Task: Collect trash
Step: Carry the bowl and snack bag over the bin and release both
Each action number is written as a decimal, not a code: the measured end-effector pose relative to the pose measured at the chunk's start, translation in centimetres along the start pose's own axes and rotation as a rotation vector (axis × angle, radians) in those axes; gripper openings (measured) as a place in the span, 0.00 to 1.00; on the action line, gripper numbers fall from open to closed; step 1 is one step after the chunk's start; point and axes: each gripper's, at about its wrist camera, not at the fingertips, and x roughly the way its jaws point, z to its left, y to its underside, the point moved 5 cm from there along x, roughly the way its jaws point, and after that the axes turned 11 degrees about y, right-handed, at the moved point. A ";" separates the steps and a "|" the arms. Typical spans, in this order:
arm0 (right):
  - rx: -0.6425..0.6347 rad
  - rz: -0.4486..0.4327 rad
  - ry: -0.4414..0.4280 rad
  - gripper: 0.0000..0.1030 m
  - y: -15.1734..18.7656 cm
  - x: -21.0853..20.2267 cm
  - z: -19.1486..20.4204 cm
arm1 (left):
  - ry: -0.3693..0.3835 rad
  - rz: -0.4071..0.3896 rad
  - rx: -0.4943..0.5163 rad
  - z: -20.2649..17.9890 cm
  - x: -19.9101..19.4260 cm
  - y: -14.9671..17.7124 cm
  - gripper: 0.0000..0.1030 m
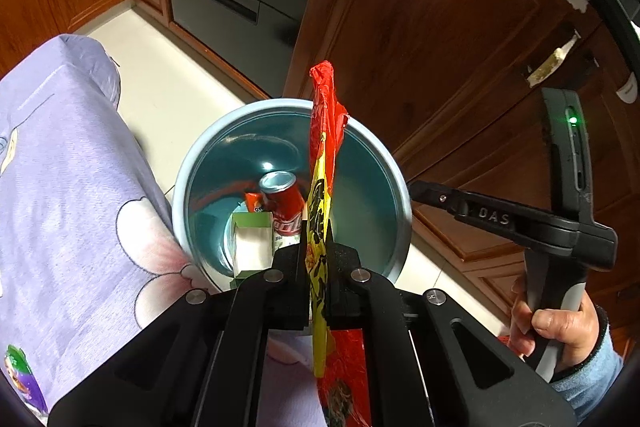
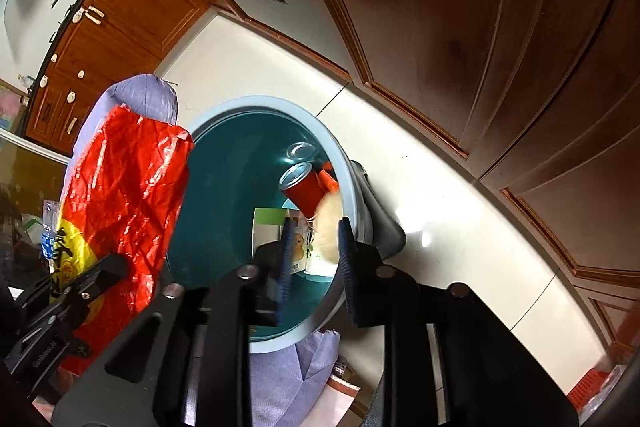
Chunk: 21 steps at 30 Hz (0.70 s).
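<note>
My left gripper (image 1: 318,259) is shut on a red and yellow plastic snack bag (image 1: 324,155) and holds it upright over a light blue trash bin (image 1: 200,163) on the floor. The same bag (image 2: 128,195) and the bin (image 2: 256,107) show in the right wrist view. Inside the bin lie a red cola can (image 1: 282,199), a green and white carton (image 1: 252,239) and a small orange wrapper (image 1: 253,201). My right gripper (image 2: 314,247) is open and empty above the bin's rim; a pale blurred object (image 2: 330,227) shows between its fingers inside the bin.
A table with a lilac flowered cloth (image 1: 60,187) stands left of the bin. Dark wooden cabinet doors (image 1: 440,27) rise right behind the bin. Cream floor tiles (image 2: 440,211) lie around it. An appliance front (image 1: 224,3) sits farther back.
</note>
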 end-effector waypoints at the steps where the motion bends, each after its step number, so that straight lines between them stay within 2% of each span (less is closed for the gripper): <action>1: 0.005 -0.003 -0.001 0.36 -0.1 -0.1 -0.1 | 0.000 0.001 0.000 0.0 0.1 0.0 0.05; 3: 0.010 -0.009 -0.001 0.53 -0.1 -0.4 -0.3 | 0.004 0.004 -0.001 0.1 0.3 0.1 0.05; 4: 0.012 -0.014 -0.001 0.56 -0.1 -0.6 -0.3 | 0.005 0.005 -0.001 0.1 0.4 0.0 0.05; 6: 0.012 -0.015 -0.008 0.68 -0.1 -1.1 -0.2 | 0.004 0.007 0.000 -0.2 0.5 -0.1 0.06; 8: 0.012 -0.025 -0.010 0.71 -0.2 -1.7 -0.2 | 0.000 0.010 -0.007 -0.3 0.7 -0.2 0.08; 10: 0.009 -0.034 -0.010 0.71 -0.3 -2.2 0.0 | -0.008 0.009 -0.018 -0.1 0.6 0.0 0.32; 11: 0.010 -0.037 -0.013 0.72 -0.4 -2.4 0.0 | -0.015 0.001 -0.019 0.0 0.5 0.0 0.51; 12: 0.009 -0.043 -0.014 0.73 -0.4 -2.6 0.1 | -0.026 -0.015 -0.018 0.0 0.2 0.0 0.57; 19: 0.000 -0.048 -0.013 0.74 -0.3 -3.2 1.2 | -0.050 -0.054 -0.042 0.8 -1.7 0.3 0.73; 21: -0.001 -0.047 -0.011 0.78 -0.2 -3.4 1.7 | -0.053 -0.063 -0.049 1.1 -2.0 0.5 0.83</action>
